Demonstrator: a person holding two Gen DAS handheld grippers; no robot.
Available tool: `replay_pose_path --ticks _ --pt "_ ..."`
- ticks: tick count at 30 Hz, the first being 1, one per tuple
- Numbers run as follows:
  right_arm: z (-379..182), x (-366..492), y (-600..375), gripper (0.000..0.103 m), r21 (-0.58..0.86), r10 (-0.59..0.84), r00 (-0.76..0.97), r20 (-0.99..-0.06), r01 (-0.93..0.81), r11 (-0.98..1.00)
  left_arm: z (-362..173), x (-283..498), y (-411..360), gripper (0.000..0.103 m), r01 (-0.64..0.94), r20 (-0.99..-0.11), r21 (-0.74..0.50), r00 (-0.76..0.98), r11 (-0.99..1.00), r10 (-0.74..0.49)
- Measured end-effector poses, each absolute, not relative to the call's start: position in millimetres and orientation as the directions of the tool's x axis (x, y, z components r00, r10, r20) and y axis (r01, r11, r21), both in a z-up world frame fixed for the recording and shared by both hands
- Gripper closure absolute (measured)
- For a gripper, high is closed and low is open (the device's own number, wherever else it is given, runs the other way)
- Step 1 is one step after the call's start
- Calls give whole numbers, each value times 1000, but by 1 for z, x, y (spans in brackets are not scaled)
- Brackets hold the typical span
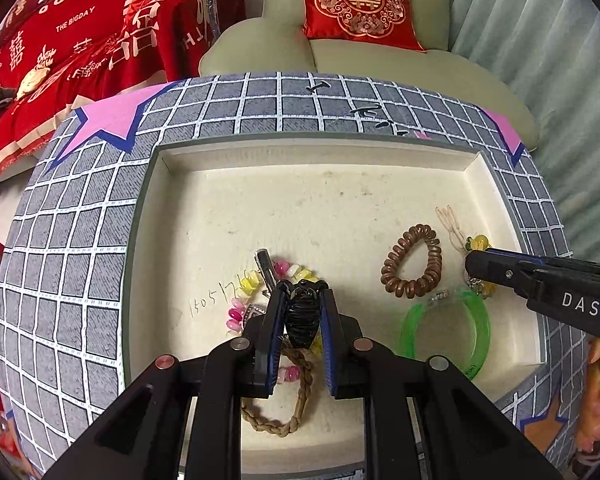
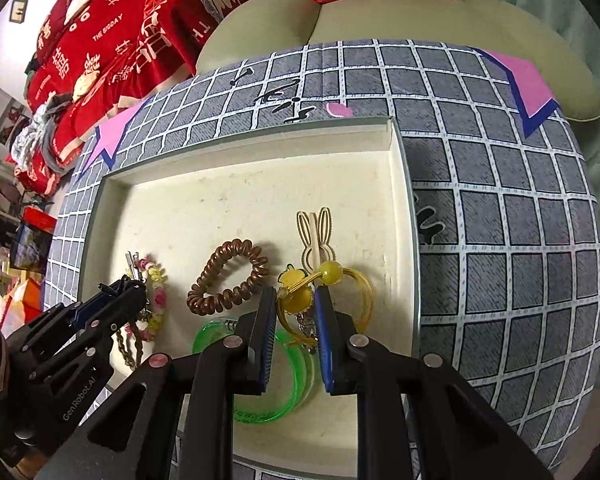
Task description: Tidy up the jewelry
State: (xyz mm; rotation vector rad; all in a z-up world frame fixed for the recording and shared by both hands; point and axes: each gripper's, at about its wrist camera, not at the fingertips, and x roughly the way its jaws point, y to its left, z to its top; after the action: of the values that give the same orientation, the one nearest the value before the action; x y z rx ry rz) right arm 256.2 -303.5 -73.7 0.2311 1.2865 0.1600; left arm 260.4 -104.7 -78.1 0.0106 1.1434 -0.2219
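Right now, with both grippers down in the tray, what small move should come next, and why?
Probably lift both straight up. The left gripper is shut on the black hair claw, the right gripper on the yellow hair tie, both low among other pieces in the tray.

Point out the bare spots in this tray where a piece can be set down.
The far half of the tray is bare, from the back wall down to the brown coil hair tie. The left strip beside the pink-yellow bead bracelet is free too. The near right is crowded: green bangle, yellow hair tie, rabbit clip.

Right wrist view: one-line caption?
Right gripper shut on yellow hair tie above white tray, beside brown coil tie.
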Motion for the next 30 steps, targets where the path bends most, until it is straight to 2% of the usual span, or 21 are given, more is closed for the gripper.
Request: replay_pose_path --ticks 10,13,14,15,19,21,22,23,24,25,30 --pt "-83 258 -304 81 268 251 252 -935 35 963 -82 257 -113 75 197 -910 -52 394 979 -127" --pt "-83 256 -308 67 284 264 249 -932 48 958 -81 255 -114 75 199 -910 -43 397 979 -121" --pt "-83 256 -309 56 295 273 251 -928 52 954 -80 255 -114 75 197 -909 -40 400 980 -118" --pt "-81 255 -310 51 304 279 258 -925 59 951 -79 254 -113 75 195 -908 -38 403 980 -115" --pt "-73 252 -311 50 354 324 277 -904 61 933 -74 252 -110 75 184 -903 -41 415 982 -115" --pt "-69 250 -311 42 371 339 289 -895 64 926 -71 250 -109 74 182 -897 -35 427 983 -111" --pt "-66 249 -312 41 379 344 296 -891 66 923 -69 249 -109 58 182 -895 -32 433 983 -110" --pt "-63 248 -312 41 383 347 301 -888 68 921 -66 248 -108 20 179 -890 -30 443 983 -108" --pt "-61 248 -312 41 385 348 304 -887 69 920 -63 245 -107 6 171 -883 -24 459 985 -102" --pt "-59 247 -312 41 388 350 307 -885 71 919 -58 242 -106 0 160 -865 -16 492 987 -94" --pt "-49 242 -314 36 394 348 325 -880 88 915 -52 240 -104 0 165 -866 -15 490 986 -96"
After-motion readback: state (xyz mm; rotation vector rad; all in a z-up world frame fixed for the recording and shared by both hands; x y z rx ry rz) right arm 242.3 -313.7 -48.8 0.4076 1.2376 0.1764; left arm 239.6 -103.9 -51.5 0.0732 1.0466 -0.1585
